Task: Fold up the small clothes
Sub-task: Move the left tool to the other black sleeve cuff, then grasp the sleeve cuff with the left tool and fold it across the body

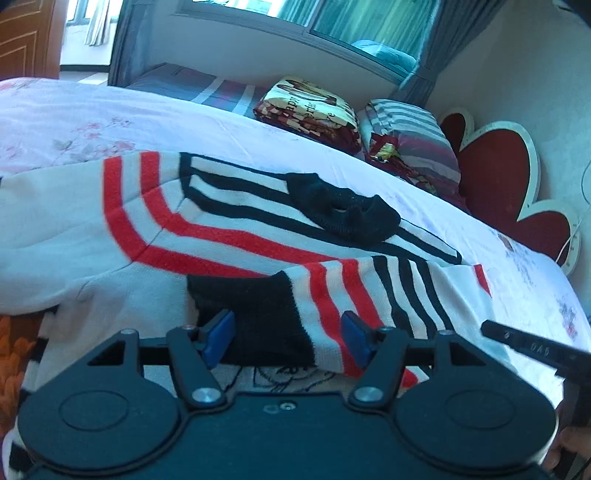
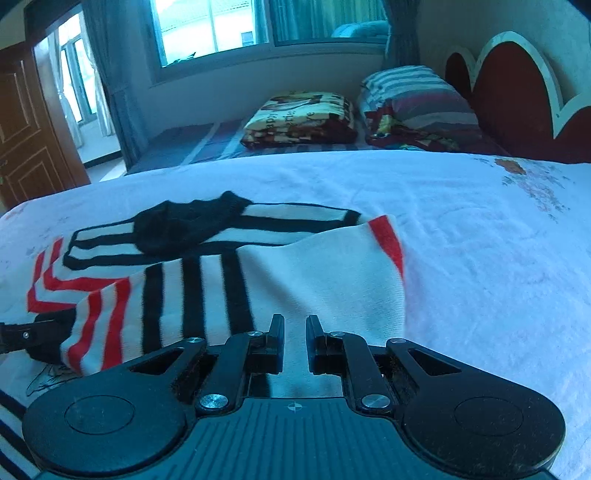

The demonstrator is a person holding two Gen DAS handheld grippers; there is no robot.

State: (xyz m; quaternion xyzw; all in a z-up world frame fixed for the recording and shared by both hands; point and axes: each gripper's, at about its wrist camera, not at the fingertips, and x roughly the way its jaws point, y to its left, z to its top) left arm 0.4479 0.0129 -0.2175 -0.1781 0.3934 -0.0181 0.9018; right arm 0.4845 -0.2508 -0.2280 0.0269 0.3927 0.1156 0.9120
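A small white sweater [image 1: 221,225] with red and black stripes and a black collar [image 1: 343,210] lies on the bed. One sleeve [image 1: 354,295] is folded across the body, its black cuff [image 1: 255,306] towards me. My left gripper [image 1: 288,334] is open, its blue pads either side of the cuff. In the right wrist view the sweater [image 2: 207,258] spreads ahead and to the left. My right gripper [image 2: 295,334] is nearly closed on the white fabric of the sleeve [image 2: 314,280] at its upper end. The right gripper's finger [image 1: 532,345] shows at the right edge of the left wrist view.
The bed has a white floral cover [image 2: 480,240]. Behind it lie a folded printed blanket [image 2: 299,118] and a striped pillow [image 2: 417,99] by a red heart-shaped headboard [image 2: 517,85]. A window [image 2: 266,26] and a wooden door [image 2: 26,122] stand beyond.
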